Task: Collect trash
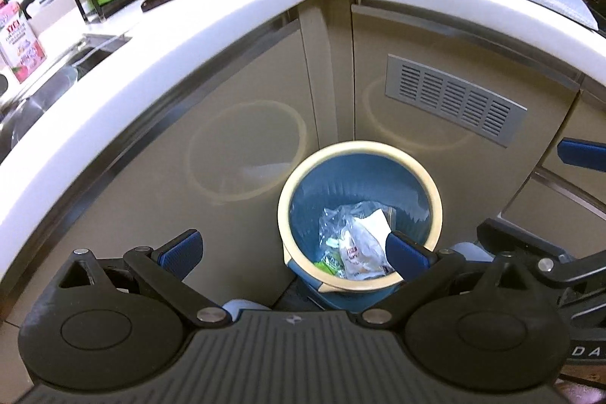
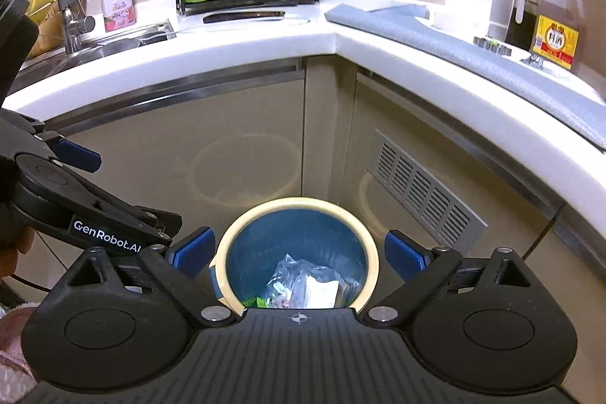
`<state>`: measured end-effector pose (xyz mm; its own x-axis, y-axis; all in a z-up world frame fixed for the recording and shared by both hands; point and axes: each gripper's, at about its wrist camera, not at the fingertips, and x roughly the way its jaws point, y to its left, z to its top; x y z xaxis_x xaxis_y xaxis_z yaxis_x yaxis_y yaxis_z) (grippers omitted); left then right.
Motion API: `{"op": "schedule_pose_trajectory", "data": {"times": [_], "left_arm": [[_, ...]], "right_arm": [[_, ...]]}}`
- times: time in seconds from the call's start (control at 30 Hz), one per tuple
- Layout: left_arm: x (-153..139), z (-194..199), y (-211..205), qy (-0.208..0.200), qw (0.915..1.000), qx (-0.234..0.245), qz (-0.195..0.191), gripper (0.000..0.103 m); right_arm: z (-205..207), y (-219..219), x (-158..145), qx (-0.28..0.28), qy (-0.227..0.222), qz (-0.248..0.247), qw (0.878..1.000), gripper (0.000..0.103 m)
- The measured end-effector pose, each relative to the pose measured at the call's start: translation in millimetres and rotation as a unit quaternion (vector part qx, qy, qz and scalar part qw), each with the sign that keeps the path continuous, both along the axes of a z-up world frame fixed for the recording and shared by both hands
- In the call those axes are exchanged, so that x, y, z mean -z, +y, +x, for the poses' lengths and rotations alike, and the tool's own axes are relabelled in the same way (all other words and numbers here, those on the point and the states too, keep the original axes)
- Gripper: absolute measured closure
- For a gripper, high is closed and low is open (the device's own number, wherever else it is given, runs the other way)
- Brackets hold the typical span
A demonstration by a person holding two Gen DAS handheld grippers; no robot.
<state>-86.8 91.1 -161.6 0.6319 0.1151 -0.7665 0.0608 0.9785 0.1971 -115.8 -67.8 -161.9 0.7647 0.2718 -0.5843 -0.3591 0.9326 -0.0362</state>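
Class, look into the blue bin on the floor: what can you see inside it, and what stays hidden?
Inside the blue bin lie crumpled clear plastic wrappers, white packaging and a bit of green. Anything beneath that pile, and the bin's bottom, is covered and cannot be seen.

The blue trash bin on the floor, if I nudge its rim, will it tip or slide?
The blue trash bin probably slides or tips easily: it looks like thin plastic, holding only crumpled wrappers, so likely light. It stands taller than wide, so a rim push may tip it.
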Motion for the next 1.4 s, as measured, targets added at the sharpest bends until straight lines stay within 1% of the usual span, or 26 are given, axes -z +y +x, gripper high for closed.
{"op": "schedule_pose_trajectory", "data": {"times": [0.2,0.37,0.5,0.67,0.77,0.87,1.03,1.1,1.23,1.33,1.4], "left_arm": [[-16.2,5.5,-0.8,-0.016,0.9999,0.004,-0.006,0.0],[-36.5,18.3,0.1,-0.033,0.9994,-0.002,-0.01,0.0],[-52.9,28.8,2.9,-0.052,0.9985,-0.013,-0.011,0.0],[-69.6,43.4,8.5,-0.064,0.9976,-0.021,-0.017,0.0],[-73.9,52.8,12.1,-0.07,0.997,-0.026,-0.019,0.0],[-73.2,68.6,17.3,-0.064,0.9972,-0.029,-0.025,0.0],[-64.0,98.3,22.9,-0.05,0.9978,-0.036,-0.022,0.0],[-59.4,110.8,25.1,-0.044,0.9981,-0.036,-0.022,0.0],[-51.6,134.6,26.8,-0.034,0.9986,-0.034,-0.02,0.0],[-47.2,149.9,28.0,-0.028,0.9989,-0.031,-0.02,0.0],[-44.9,158.4,28.5,-0.026,0.999,-0.03,-0.02,0.0]], "right_arm": [[6.6,-11.2,-14.4,0.013,-0.016,0.012,1.0,0.003],[20.6,-28.9,-34.1,0.032,-0.043,0.014,0.998,0.001],[39.9,-47.4,-56.4,0.05,-0.072,0.022,0.996,0.0],[81.1,-71.0,-89.1,0.071,-0.105,0.038,0.991,0.0],[114.8,-85.3,-108.3,0.09,-0.118,0.051,0.988,0.0],[157.6,-97.9,-123.3,0.117,-0.124,0.056,0.984,0.0],[251.4,-118.1,-132.3,0.178,-0.106,0.051,0.977,0.0],[290.8,-124.3,-130.3,0.203,-0.095,0.045,0.974,0.0],[361.6,-128.5,-114.8,0.224,-0.064,0.026,0.972,0.0],[404.6,-130.4,-97.5,0.236,-0.036,0.008,0.971,0.0],[429.3,-135.1,-86.8,0.241,-0.016,0.015,0.97,0.0]]}}
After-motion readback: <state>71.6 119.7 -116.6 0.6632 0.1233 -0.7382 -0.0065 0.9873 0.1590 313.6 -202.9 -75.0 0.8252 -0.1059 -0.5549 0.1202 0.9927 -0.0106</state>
